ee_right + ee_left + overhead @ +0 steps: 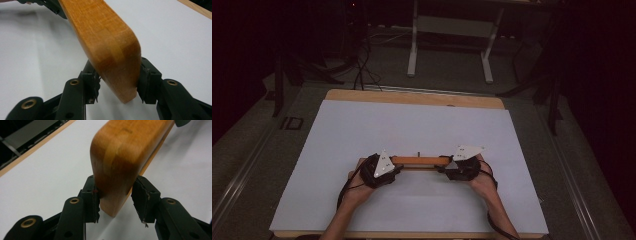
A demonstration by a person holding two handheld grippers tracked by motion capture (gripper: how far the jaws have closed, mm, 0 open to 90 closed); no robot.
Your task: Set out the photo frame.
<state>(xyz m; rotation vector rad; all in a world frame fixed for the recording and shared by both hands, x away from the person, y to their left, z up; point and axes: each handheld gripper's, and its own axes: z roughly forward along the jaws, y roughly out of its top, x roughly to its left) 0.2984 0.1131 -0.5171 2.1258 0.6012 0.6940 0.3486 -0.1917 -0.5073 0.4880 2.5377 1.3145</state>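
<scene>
While spanning both hands, wooden bar (420,161), ends between left gripper (398,165), right gripper (446,166).

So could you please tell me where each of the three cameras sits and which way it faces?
High view: above the person's side, facing forward and down on the white table; forearms, left hand-held gripper and right hand-held gripper at the wooden bar.
Left gripper view: rides on the left hand-held gripper, facing along its jaws at one bar end.
Right gripper view: rides on the right hand-held gripper, facing the other end.
All share the bar.
</scene>
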